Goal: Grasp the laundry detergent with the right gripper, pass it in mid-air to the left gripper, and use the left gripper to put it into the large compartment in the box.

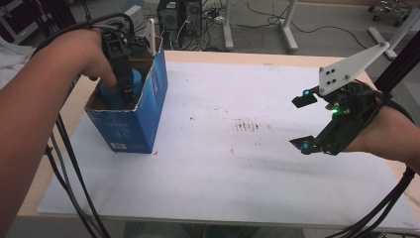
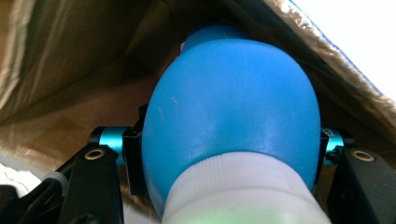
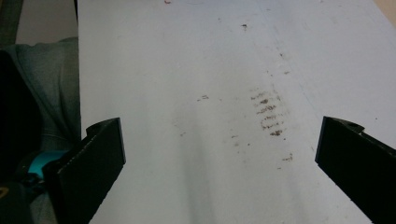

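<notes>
Left gripper (image 1: 124, 91) is clamped on the blue bottle (image 2: 231, 116), down inside the blue box (image 1: 148, 106) at ten o'clock; right gripper (image 1: 304, 121) hangs released at three o'clock over the white board (image 1: 223, 163).

The table (image 1: 208, 55) has a pale wooden top, and a large white sheet (image 1: 237, 163) covers most of it. This sheet is not clean: a patch of short brown streaks (image 1: 246, 126) lies near its middle, with some small dark specks around. In the right gripper view the same streaks (image 3: 268, 113) appear on the white surface. Behind the table the floor (image 1: 327, 37) is grey. There stands a dark computer tower (image 1: 179, 17), and thin black cables (image 1: 257, 12) lie loose on the floor near it. Two white legs of a stand (image 1: 287, 25) rise beside them. The light is soft and even, without strong shadows.
</notes>
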Demonstrator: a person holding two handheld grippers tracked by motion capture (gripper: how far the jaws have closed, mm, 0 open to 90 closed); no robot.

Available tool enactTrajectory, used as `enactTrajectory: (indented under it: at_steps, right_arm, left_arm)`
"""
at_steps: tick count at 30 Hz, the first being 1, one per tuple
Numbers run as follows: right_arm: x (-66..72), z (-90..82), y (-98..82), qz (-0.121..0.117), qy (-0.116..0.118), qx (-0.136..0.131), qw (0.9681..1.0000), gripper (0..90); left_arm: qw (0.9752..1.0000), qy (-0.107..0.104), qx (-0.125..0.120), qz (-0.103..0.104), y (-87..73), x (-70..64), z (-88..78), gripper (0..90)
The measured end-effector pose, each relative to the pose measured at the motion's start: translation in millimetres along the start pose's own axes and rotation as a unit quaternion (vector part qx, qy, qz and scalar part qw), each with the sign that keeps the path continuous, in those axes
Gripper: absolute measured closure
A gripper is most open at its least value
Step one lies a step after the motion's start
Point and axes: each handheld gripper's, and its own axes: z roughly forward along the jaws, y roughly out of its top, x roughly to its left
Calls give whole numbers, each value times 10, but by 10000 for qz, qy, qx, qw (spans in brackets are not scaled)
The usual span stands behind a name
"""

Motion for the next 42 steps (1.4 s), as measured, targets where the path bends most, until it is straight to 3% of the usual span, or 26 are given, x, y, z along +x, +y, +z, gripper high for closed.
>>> enactTrajectory:
  at_steps: [2, 6, 15, 25, 35, 42]
  right_arm:
    - [0, 5, 0, 2, 1, 1, 10000, 6]
    - [1, 17, 6, 22, 2, 20, 10000, 6]
    - [-2, 27, 10, 23, -2, 15, 10000, 6]
    - [5, -28, -29, 39, -47, -44, 10000, 6]
    - [-10, -54, -29, 29, -11, -39, 10000, 6]
    - [-37, -83, -29, 31, 4, 1, 10000, 6]
  left_arm:
    - [9999, -23, 66, 115, 1, 0, 39, 381]
    - [9998, -83, 18, 157, -7, 10, 104, 380]
    - [9999, -100, -23, 119, -4, 16, 109, 376]
    - [9998, -150, -52, 73, -20, 15, 61, 304]
    - [9997, -138, -109, 156, -53, -14, -80, 280]
    - [9997, 3, -156, 194, -89, -26, -260, 240]
